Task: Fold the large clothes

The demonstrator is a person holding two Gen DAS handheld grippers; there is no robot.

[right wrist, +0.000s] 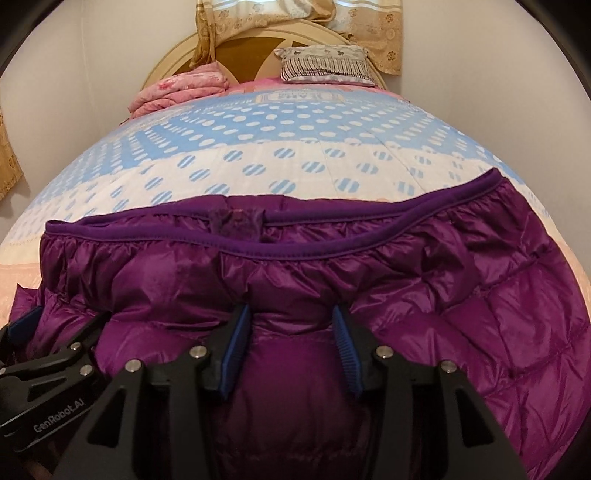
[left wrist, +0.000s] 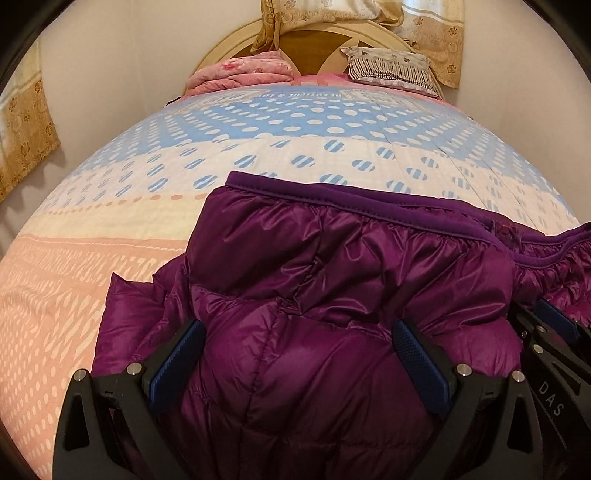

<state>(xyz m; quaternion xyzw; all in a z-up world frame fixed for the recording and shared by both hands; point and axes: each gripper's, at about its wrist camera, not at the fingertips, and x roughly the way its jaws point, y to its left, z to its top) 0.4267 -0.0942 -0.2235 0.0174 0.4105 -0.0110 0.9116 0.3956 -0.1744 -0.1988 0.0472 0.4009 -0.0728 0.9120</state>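
Left wrist view: purple puffy jacket (left wrist: pixel 314 295) lies bunched on the bed (left wrist: pixel 110 221), folding barely started. Left gripper (left wrist: pixel 299 350) and right gripper (right wrist: pixel 290 343), at 6 o'clock, stand apart around puffs, not pinching.

The jacket (left wrist: pixel 332 295) lies on the bed (left wrist: pixel 92 277), at its near end, hem edge toward 12 o'clock; the left tongs (left wrist: pixel 299 347) straddle a bulge of it at 6 o'clock, the right tongs (right wrist: pixel 291 332) beside them at 3 o'clock; at the bed's far end a folded quilt (left wrist: pixel 240 74) sits at 11 o'clock, a pillow (left wrist: pixel 391 66) at 1 o'clock, both before the headboard (left wrist: pixel 314 40); curtains (left wrist: pixel 436 33) hang behind.
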